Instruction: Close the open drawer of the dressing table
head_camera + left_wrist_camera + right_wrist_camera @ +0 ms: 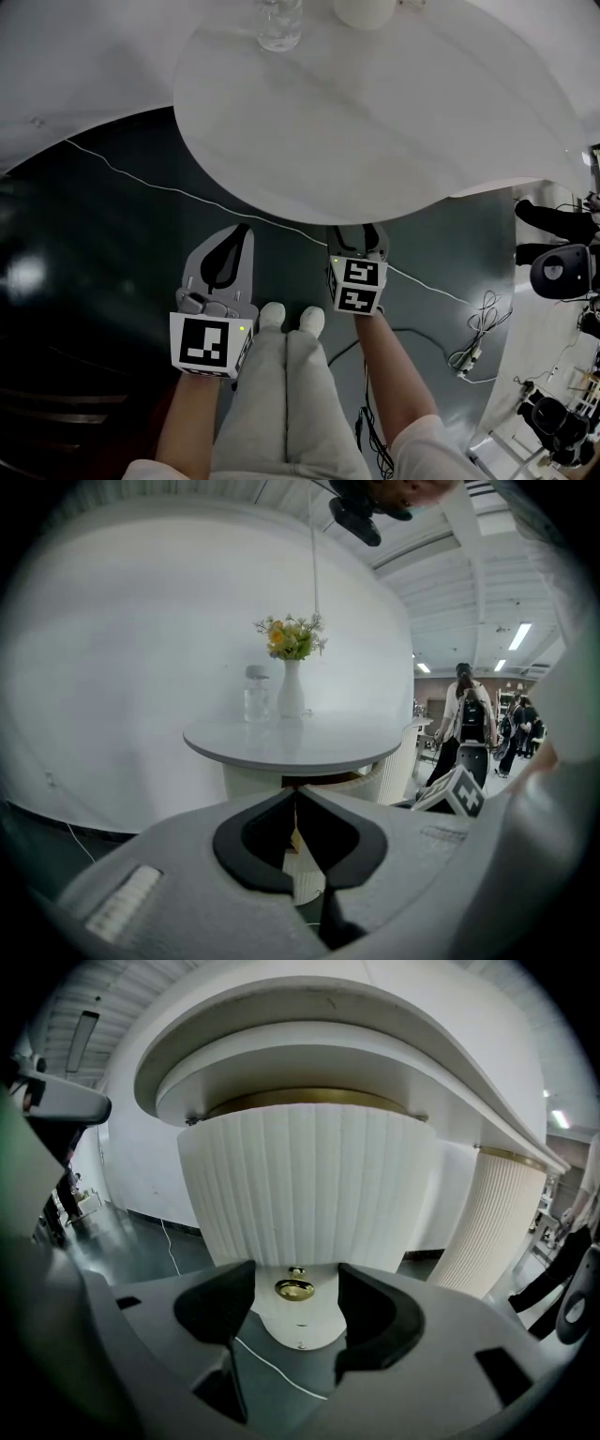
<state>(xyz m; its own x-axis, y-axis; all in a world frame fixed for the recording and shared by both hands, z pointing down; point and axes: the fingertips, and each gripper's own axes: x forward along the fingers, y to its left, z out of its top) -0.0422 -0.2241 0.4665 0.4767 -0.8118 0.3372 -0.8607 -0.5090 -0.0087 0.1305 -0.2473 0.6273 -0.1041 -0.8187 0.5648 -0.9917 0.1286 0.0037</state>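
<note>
The dressing table has a round white top [375,112] [291,742]. Below it, the drawer's curved fluted white front [300,1185] fills the right gripper view, and its gold knob [294,1289] lies between the jaws of my right gripper [295,1277], which stands open and apart from the knob. In the left gripper view the fluted drawer front [380,778] juts out to the right under the top, with a brown inside showing. My right gripper [356,240] reaches under the table's near edge. My left gripper [242,234] [295,797] is shut, holds nothing, and hangs over the dark floor.
A white vase of flowers [291,682] and a glass jar [256,694] stand on the tabletop. A white cable [141,178] crosses the dark floor, and black cables [478,337] lie at right. A second fluted column [487,1213] stands to the right. People [466,719] stand far behind.
</note>
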